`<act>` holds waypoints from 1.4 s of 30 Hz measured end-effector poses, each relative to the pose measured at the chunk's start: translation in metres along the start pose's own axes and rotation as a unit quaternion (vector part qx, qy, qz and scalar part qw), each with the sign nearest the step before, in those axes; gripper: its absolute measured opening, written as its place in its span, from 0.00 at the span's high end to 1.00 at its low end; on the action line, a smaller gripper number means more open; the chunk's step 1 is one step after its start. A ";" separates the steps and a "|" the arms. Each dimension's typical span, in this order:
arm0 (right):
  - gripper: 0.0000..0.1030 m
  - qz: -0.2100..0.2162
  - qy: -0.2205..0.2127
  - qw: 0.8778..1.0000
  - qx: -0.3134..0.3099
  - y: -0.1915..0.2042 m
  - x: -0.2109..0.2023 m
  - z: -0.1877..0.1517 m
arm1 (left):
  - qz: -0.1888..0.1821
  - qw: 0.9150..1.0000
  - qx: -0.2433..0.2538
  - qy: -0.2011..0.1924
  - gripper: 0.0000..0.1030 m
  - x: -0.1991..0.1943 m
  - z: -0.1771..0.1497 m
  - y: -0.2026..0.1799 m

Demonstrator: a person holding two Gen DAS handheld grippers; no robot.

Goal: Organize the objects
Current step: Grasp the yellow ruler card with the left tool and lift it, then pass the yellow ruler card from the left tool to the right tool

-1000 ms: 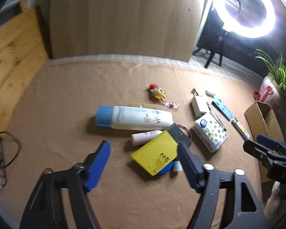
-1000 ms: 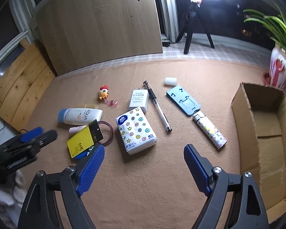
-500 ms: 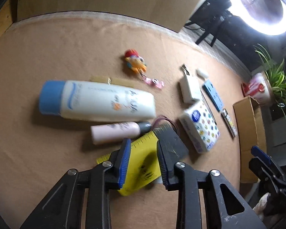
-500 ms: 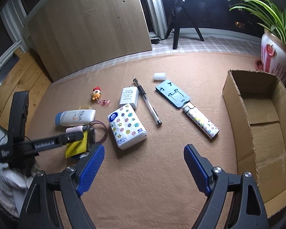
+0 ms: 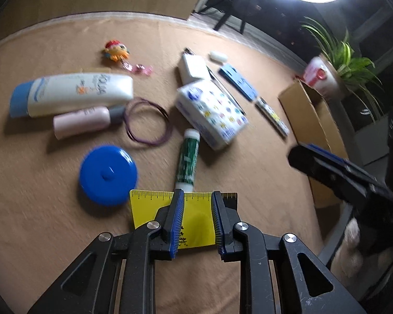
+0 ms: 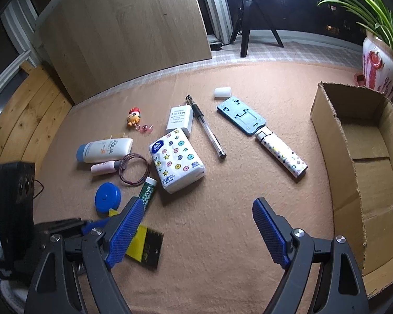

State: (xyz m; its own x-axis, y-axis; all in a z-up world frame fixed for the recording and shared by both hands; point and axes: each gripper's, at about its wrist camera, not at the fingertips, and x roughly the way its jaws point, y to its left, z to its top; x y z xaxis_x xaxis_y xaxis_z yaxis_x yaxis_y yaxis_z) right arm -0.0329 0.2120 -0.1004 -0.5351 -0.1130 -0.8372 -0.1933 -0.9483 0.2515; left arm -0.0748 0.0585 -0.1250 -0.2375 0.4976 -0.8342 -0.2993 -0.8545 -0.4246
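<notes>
My left gripper is shut on a yellow card with a ruler edge and holds it off the mat; the card also shows in the right wrist view. Below it lie a blue round tape measure, a green tube, a hair band, a pink tube and a sunscreen bottle. My right gripper is open and empty over bare mat. An open cardboard box stands at the right.
A tissue pack, white charger, pen, blue phone stand, patterned stick, white cap and toy keychain lie on the tan mat. A potted plant stands behind the box.
My left gripper closed on the yellow card and lifted it back, uncovering the blue tape measure and the green tube. The right gripper stayed open and shifted slightly.
</notes>
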 end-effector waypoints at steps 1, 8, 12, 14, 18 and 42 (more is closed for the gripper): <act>0.20 0.001 0.002 1.000 -0.001 0.001 0.001 0.000 | -0.002 1.000 0.007 0.005 0.78 0.000 -0.006 -0.001; 0.20 0.020 0.032 0.999 -0.019 0.005 0.012 -0.010 | 0.004 1.000 -0.016 0.010 0.77 -0.017 -0.037 0.016; 0.20 0.037 0.062 0.996 -0.057 0.019 0.025 -0.017 | 0.024 1.000 -0.018 0.008 0.77 -0.031 -0.050 0.025; 0.20 0.044 0.068 0.993 -0.084 0.031 0.029 -0.019 | 0.033 0.999 -0.014 0.008 0.77 -0.037 -0.054 0.027; 0.20 0.038 0.078 0.980 -0.179 0.061 0.039 -0.024 | 0.044 0.999 -0.023 0.001 0.77 -0.047 -0.061 0.034; 0.20 0.034 0.129 0.924 -0.359 0.102 0.056 -0.037 | 0.063 0.994 -0.085 -0.040 0.77 -0.081 -0.061 0.079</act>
State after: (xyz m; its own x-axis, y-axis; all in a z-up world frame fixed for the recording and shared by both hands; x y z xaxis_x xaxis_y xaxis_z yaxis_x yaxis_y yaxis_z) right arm -0.0527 0.0978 -0.1398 -0.2952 -0.1582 -0.9422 0.4785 -0.8781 -0.0025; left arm -0.0226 -0.0581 -0.1122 -0.3387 0.3893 -0.8566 -0.1039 -0.9203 -0.3772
